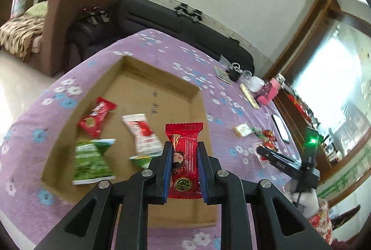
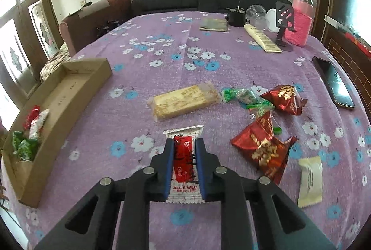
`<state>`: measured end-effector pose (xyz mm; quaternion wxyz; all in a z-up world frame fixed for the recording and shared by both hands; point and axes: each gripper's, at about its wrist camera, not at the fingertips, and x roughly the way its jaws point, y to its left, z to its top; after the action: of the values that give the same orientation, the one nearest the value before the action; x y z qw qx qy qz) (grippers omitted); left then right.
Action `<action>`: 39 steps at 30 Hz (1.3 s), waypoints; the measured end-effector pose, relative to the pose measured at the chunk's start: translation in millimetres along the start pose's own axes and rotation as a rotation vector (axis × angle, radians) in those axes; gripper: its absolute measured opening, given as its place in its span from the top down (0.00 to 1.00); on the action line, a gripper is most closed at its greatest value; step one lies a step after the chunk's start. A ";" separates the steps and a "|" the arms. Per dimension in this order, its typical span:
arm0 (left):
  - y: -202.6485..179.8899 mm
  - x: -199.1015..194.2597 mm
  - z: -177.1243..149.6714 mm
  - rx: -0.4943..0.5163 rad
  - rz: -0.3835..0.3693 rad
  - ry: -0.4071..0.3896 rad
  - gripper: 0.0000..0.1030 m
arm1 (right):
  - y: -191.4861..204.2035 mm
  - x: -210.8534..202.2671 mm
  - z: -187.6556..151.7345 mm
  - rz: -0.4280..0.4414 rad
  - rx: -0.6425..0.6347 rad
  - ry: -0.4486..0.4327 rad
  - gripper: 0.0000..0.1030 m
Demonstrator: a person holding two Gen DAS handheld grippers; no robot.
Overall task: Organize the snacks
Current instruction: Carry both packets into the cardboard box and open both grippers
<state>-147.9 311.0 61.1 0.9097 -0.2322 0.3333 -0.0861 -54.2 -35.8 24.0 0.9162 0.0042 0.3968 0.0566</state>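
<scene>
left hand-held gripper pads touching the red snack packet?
Touching. The left wrist view shows the left hand-held gripper with both blue pads pressed against the sides of the red snack packet, held above the cardboard tray.

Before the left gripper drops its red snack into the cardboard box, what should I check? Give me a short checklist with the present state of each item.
1. Left gripper holds the red snack packet firmly between its jaws: ok.
2. Packet is over the cardboard box: ok, in the left wrist view.
3. Bare box floor is left for it, beside the green packet and the white-and-red packet: ok.
4. Right gripper is shut on the white "ALL'S WELL" packet: ok.
5. Right gripper is clear of the box: ok.
6. Packet's height above the box floor: cannot tell.
</scene>
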 end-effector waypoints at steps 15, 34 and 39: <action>37.5 8.7 -14.1 -0.059 0.054 0.021 0.80 | 137.5 -12.4 24.5 0.286 -0.148 0.051 0.83; 72.2 -25.7 -8.1 -0.168 0.048 -0.096 0.35 | 214.8 39.9 30.7 0.300 -0.186 0.116 0.82; 69.8 -27.4 -8.2 -0.178 0.038 -0.093 0.34 | 196.3 22.1 33.8 0.297 -0.154 0.073 0.70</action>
<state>-174.0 377.8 37.7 0.9014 -0.3096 0.3015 -0.0278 -34.3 162.9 41.5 0.8803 -0.0096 0.4192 0.2219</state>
